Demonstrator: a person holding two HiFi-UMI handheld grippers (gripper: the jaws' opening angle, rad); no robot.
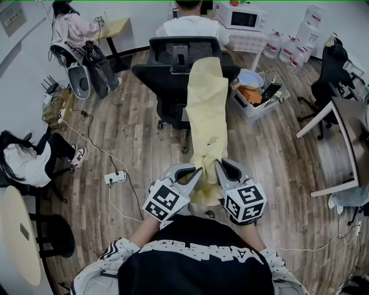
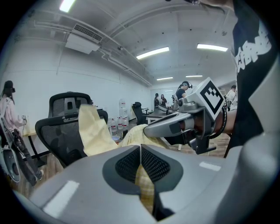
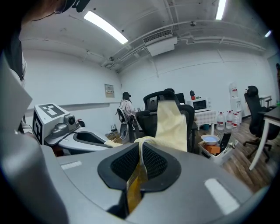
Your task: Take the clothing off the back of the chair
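one pale yellow garment [image 1: 207,112] hangs stretched between a black mesh office chair [image 1: 168,55] and the two grippers. its far end is draped over the top of the chair's backrest, ahead of the jaws. its near end is pinched in both tools close to the person's chest. the left gripper [image 1: 195,174] has its jaws pressed together on a fold of the cloth. the right gripper [image 1: 221,170], just beside it, is clamped almost as narrowly on the same edge, with yellow fabric showing between its pads.

the cloth looks light, soft and limp. it should follow a pull readily, sag wherever it is unsupported, and could catch on the headrest or an armrest. it seems neither fragile nor slippery against the ribbed pads. the two side-by-side pinches on the near edge look like a sound hold, spreading the load as the far end lifts clear.

counted: one garment, one chair bearing it, two grippers. beyond the chair, one seated person [image 1: 193,23] faces away, with one microwave [image 1: 242,17] further right. one power strip [image 1: 115,177] lies on the floor left of the left gripper.
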